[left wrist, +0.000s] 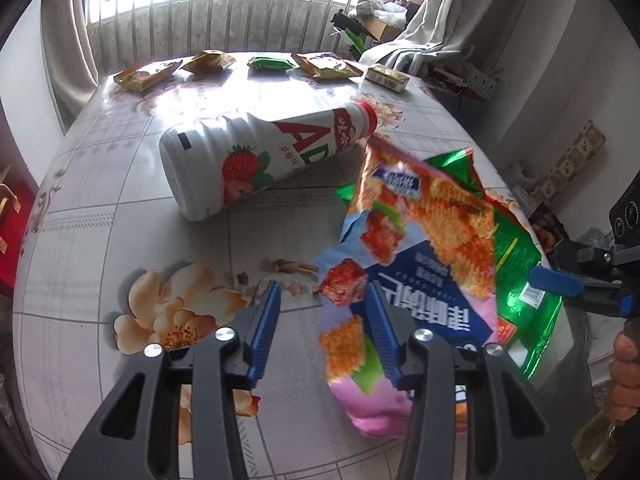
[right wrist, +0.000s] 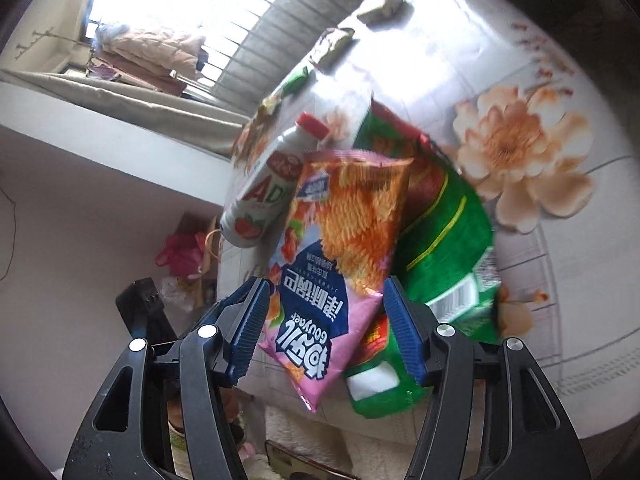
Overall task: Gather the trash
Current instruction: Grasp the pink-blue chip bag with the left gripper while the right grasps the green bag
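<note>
A pink and orange snack bag (left wrist: 404, 248) lies on the floral table, on top of a green wrapper (left wrist: 516, 256). A white strawberry drink bottle (left wrist: 256, 156) lies on its side beyond them. My left gripper (left wrist: 324, 312) is open low over the table; its right finger rests against the snack bag's near end. My right gripper (right wrist: 324, 312) is open with the snack bag (right wrist: 340, 248) between its jaws and the green wrapper (right wrist: 444, 240) beside its right finger. The bottle (right wrist: 264, 196) lies behind. The right gripper also shows in the left wrist view (left wrist: 560, 284) by the green wrapper.
Several small snack packets (left wrist: 208, 62) and a small box (left wrist: 388, 76) line the table's far edge. The round table (left wrist: 100, 240) drops off at left and right. A window with bars, curtains and clutter stand behind.
</note>
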